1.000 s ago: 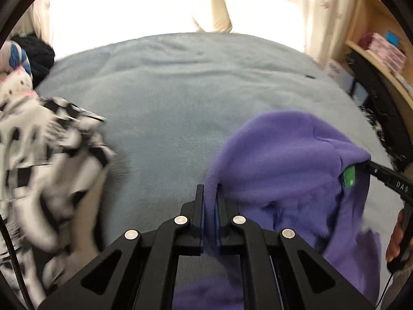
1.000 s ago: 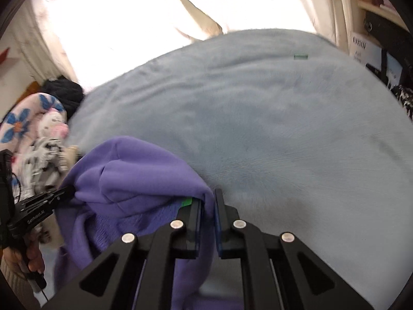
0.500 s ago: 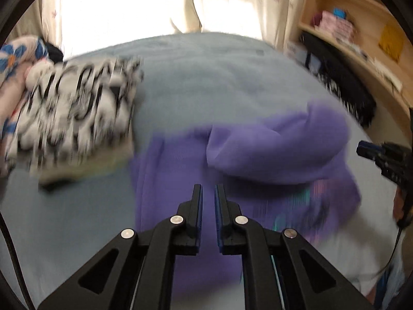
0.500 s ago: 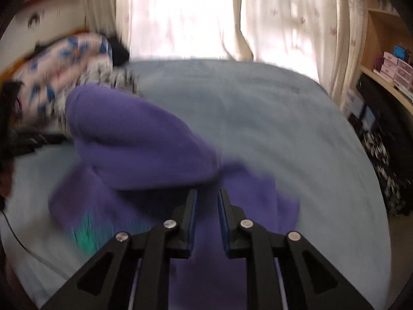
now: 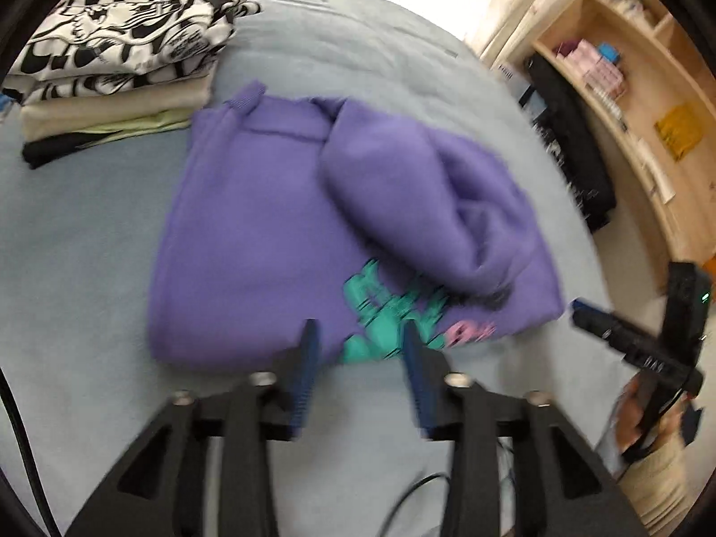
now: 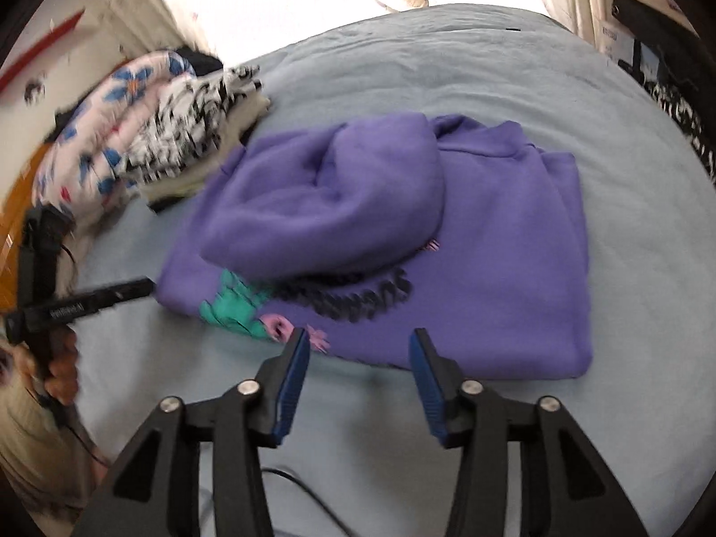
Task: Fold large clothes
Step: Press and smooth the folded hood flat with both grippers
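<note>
In the left wrist view, a stack of folded clothes (image 5: pixel 121 62) with a black-and-white printed top fills the upper left of the frame, lying on the grey-blue bedspread (image 5: pixel 67 232). Just right of it, at frame centre, the purple hoodie (image 5: pixel 250 232) lies folded into a rough rectangle, its hood (image 5: pixel 416 197) flopped over the chest print. At the bottom centre the left gripper (image 5: pixel 358 349) hangs above the hoodie's near edge with its jaws spread wide and nothing between them. At the right edge the right gripper (image 5: pixel 577 308) shows from the side, and a wooden shelf unit (image 5: pixel 635 89) fills the upper right.

In the right wrist view, the left gripper (image 6: pixel 147 286) reaches in from the left edge, its tip just beside the hoodie's corner. A floral bundle (image 6: pixel 107 134) and the clothes stack sit in the upper left. The purple hoodie (image 6: pixel 501 241) fills the centre. At the bottom centre the right gripper (image 6: pixel 360 349) is spread apart and empty, just short of the hoodie's near hem.
</note>
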The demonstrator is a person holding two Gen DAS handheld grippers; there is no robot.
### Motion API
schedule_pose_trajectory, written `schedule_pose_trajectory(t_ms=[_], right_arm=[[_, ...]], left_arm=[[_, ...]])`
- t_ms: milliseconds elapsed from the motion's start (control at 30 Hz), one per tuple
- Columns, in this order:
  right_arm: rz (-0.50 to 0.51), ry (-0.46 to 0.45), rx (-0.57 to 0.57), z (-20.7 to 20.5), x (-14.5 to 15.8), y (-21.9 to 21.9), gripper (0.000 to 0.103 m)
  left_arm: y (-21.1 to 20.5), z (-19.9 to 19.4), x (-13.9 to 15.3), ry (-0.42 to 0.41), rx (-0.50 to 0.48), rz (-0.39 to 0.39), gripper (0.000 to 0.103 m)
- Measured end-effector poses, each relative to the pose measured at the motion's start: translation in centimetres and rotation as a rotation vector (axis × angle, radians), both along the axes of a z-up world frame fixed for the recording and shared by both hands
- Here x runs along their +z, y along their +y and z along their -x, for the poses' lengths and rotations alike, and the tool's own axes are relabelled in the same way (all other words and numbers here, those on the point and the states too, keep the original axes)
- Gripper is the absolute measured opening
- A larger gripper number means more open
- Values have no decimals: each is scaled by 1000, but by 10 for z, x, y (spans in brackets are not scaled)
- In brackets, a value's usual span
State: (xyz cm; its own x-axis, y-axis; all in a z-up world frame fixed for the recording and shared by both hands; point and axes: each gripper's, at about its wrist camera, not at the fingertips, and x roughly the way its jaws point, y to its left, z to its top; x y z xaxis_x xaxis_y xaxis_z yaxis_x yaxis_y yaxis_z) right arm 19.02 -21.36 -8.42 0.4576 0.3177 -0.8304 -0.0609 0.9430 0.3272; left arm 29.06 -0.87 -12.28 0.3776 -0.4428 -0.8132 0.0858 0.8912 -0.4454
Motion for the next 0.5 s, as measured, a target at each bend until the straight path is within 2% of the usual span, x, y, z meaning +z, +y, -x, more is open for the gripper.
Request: schedule_pose_trajectory(t_ms=[67,133,200,300,400,433,500], right_arm=[[-102,29,-42,-15,-1,-2,56],[-199,74,-81,-34,-8,-5,56],[-263,126,-130,-52,-20,-5,56],[-352,194,-175,-74,-38,-5,56],[-368,226,-203,-87,-50,-2,56],[-369,215,-205,-89,-51,0,56],[-357,184,-194,-90,-51,1,56]], left_arm=[[-6,-16,7,-13,33,48,65],[-11,-31,7,-7,55,119,68],[-17,-49,-4,35,80,193,68],[-25,-69,-26,105,112,227,68],[-33,-81,-46,155,118,258,67],[-36,-82,-50,161,115,268,65],[-45,-81,-52,142,89,282,36]])
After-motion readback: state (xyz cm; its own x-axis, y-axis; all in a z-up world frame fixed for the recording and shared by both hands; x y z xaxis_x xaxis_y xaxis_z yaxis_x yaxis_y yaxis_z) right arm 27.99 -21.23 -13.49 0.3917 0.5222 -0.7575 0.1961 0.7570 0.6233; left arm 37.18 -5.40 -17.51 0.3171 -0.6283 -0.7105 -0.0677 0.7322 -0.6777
